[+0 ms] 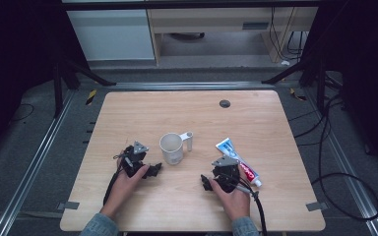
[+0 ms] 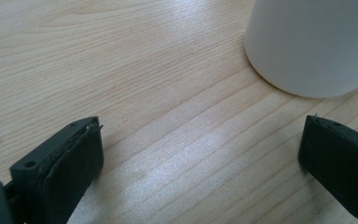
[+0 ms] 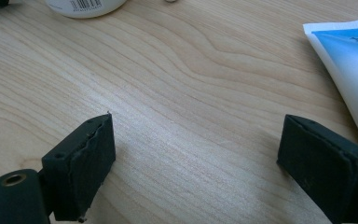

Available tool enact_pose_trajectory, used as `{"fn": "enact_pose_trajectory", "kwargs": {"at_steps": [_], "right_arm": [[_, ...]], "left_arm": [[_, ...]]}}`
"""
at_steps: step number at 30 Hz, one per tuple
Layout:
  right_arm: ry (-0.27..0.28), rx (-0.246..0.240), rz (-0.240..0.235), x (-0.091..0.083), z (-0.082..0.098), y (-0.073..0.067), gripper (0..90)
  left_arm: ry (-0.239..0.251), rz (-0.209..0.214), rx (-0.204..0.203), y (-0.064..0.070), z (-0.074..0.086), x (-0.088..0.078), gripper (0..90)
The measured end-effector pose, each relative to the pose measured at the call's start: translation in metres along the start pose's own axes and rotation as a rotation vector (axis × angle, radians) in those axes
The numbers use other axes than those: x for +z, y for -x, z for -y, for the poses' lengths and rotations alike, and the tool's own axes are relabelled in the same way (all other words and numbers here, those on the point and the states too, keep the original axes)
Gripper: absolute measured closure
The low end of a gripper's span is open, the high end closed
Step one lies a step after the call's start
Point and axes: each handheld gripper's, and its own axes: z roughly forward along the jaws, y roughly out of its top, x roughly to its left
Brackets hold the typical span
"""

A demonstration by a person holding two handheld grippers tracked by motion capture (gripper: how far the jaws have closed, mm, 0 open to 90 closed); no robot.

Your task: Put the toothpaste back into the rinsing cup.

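A white mug (image 1: 172,148) stands upright near the middle of the wooden table (image 1: 187,113), its handle pointing right. To its right a white, blue and red toothpaste tube (image 1: 237,161) lies flat, cap toward the front. My left gripper (image 1: 145,164) rests on the table just left of the mug, open and empty (image 2: 203,135), with the mug's wall (image 2: 312,42) ahead and to the right. Beside the tube's cap end, my right gripper (image 1: 221,174) stands open with bare wood between its jaws (image 3: 198,128). The tube (image 3: 349,60) lies at its right and the mug's base (image 3: 86,5) is far ahead.
A dark round grommet (image 1: 225,103) sits in the table near the far edge. Black cables (image 1: 334,177) trail on the floor to the right of the table. A pale cabinet (image 1: 110,34) and a wooden desk (image 1: 216,24) stand beyond the table.
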Motion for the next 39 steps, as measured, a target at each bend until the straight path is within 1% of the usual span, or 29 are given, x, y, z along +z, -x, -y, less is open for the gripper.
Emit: {"fn": "enact_pose_trajectory", "kwargs": {"at_steps": [13,15,17,18,19,21,23,26,28,32,33,35,36,39], "right_arm": [[-0.002,-0.001,0.004,-0.001,0.000,-0.001,12.1],[-0.045,-0.012,0.012,-0.006,-0.001,-0.002,10.5],[-0.061,-0.035,0.031,-0.011,-0.003,-0.002,10.8],[-0.061,-0.044,0.026,-0.016,-0.005,-0.002,10.8],[-0.075,-0.047,0.033,-0.021,-0.007,-0.001,11.2],[-0.107,-0.070,0.051,-0.029,-0.010,0.002,12.9],[-0.134,-0.082,0.050,-0.039,-0.014,0.005,13.7],[-0.166,-0.107,0.072,-0.053,-0.022,0.012,16.5],[-0.190,-0.121,0.074,-0.061,-0.028,0.017,17.9],[-0.218,-0.133,0.087,-0.077,-0.043,0.030,20.5],[-0.227,-0.141,0.090,-0.078,-0.046,0.032,20.6],[-0.247,-0.156,0.118,-0.083,-0.052,0.040,22.0],[-0.255,-0.150,0.119,-0.084,-0.054,0.043,23.8],[-0.288,-0.158,0.113,-0.087,-0.061,0.054,25.9]], "left_arm": [[0.001,0.001,0.000,0.000,0.000,0.000,0.0],[0.001,0.002,0.000,0.000,0.000,0.000,0.0],[0.001,0.002,0.001,0.000,0.000,0.000,0.0],[0.001,0.002,0.001,0.000,0.000,0.000,0.0],[0.001,0.001,0.001,0.000,0.000,0.000,0.0],[0.001,0.002,0.000,0.000,0.000,0.000,0.0],[0.001,0.002,0.001,0.000,0.000,0.000,0.0],[0.001,0.002,0.000,0.000,0.000,0.000,0.0],[0.001,0.002,0.001,0.000,0.000,0.000,0.0],[0.001,0.002,0.001,0.000,0.000,0.000,0.0],[0.001,0.002,0.001,0.000,0.000,0.000,0.0],[0.001,0.002,0.001,0.000,0.000,0.000,0.0],[0.001,0.002,0.000,0.000,0.000,0.000,0.0],[0.001,0.002,0.001,0.000,0.000,0.000,0.0]]}}
